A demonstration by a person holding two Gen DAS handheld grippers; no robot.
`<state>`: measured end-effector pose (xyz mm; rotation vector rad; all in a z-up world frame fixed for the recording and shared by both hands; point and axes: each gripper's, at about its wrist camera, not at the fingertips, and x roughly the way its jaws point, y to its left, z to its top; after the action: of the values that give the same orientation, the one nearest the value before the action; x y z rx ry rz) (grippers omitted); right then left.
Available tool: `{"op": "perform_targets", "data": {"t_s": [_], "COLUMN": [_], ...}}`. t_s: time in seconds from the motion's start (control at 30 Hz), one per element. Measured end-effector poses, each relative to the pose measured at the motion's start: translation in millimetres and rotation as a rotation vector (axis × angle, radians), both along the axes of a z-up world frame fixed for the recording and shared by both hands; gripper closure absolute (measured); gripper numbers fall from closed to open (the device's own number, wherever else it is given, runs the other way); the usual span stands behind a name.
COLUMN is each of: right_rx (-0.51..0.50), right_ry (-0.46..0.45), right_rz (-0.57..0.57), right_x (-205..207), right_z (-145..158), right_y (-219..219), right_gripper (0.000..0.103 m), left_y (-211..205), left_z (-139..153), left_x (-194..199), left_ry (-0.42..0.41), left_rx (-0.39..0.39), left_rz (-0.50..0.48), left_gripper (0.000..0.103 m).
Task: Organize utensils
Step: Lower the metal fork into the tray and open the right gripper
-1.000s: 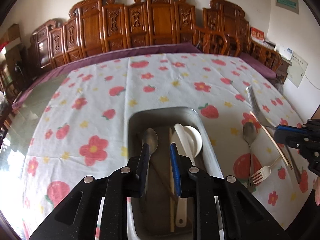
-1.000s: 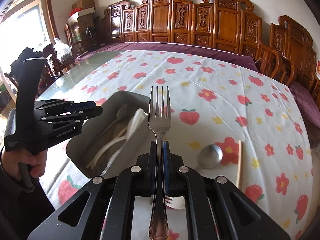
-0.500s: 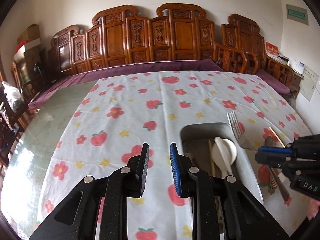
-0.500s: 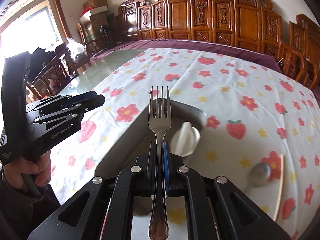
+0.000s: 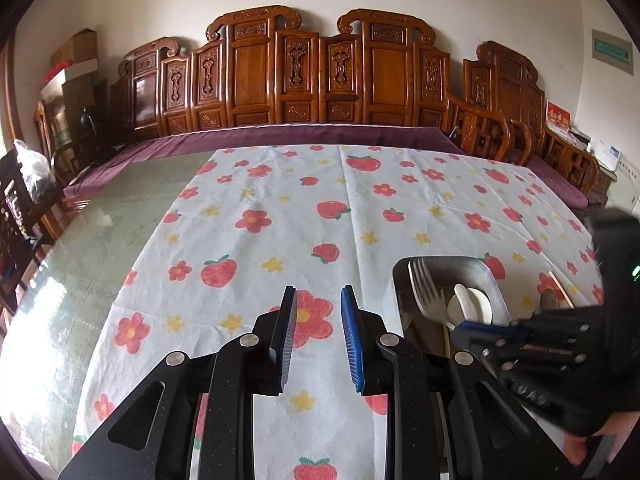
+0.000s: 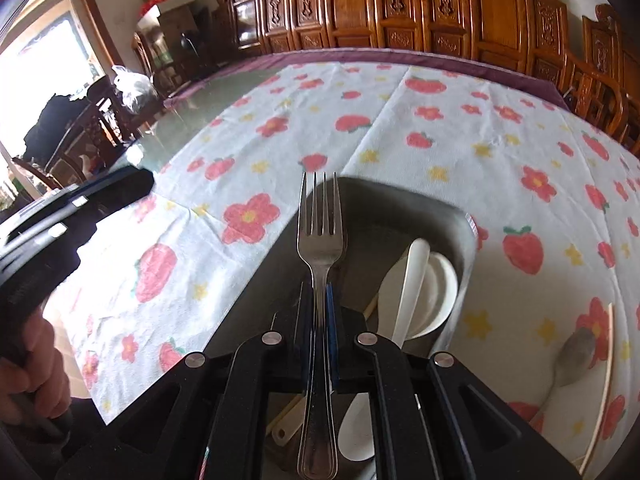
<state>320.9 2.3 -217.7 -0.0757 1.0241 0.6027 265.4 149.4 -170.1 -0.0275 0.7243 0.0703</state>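
Note:
My right gripper point(image 6: 320, 300) is shut on a metal fork point(image 6: 320, 240), tines pointing away, held over the metal tray point(image 6: 404, 204). The tray holds white ceramic spoons point(image 6: 420, 280) and a wooden chopstick. In the left wrist view the fork point(image 5: 426, 296) hangs over the tray point(image 5: 440, 266) at the lower right, with the right gripper point(image 5: 464, 326) behind it. My left gripper point(image 5: 318, 332) is open and empty above the floral tablecloth, to the left of the tray.
A metal spoon point(image 6: 572, 356) and a chopstick point(image 6: 604, 376) lie on the cloth right of the tray. Carved wooden chairs point(image 5: 320, 76) line the far side of the table. Bare glass tabletop point(image 5: 100, 216) lies to the left.
My right gripper has carried the fork leftward until it is over the tray. My left gripper has drawn back left, off the tray, and stayed open.

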Motion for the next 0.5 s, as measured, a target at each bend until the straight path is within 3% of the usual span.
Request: {"op": "perform_targets", "data": {"t_s": [0.2,0.37,0.5], "right_rx": [-0.015,-0.021,-0.015], "right_ry": [0.028,-0.036,-0.108], "right_rz": [0.01,0.036,0.028], "right_x": [-1,-8,-22], "right_z": [-17,-3,18], "right_y": [-2,-7,-36], "right_gripper": [0.091,0.091,0.091], "left_y": [-1,-7,-22], "left_z": [-2,-2,1], "left_x": [1,0,-3], "left_ry": [0.006,0.002,-0.013], "left_rx": [0.0,-0.001,-0.008], "left_rz": [0.003,-0.011,-0.046], "left_gripper": [0.081,0.078,0.075]}}
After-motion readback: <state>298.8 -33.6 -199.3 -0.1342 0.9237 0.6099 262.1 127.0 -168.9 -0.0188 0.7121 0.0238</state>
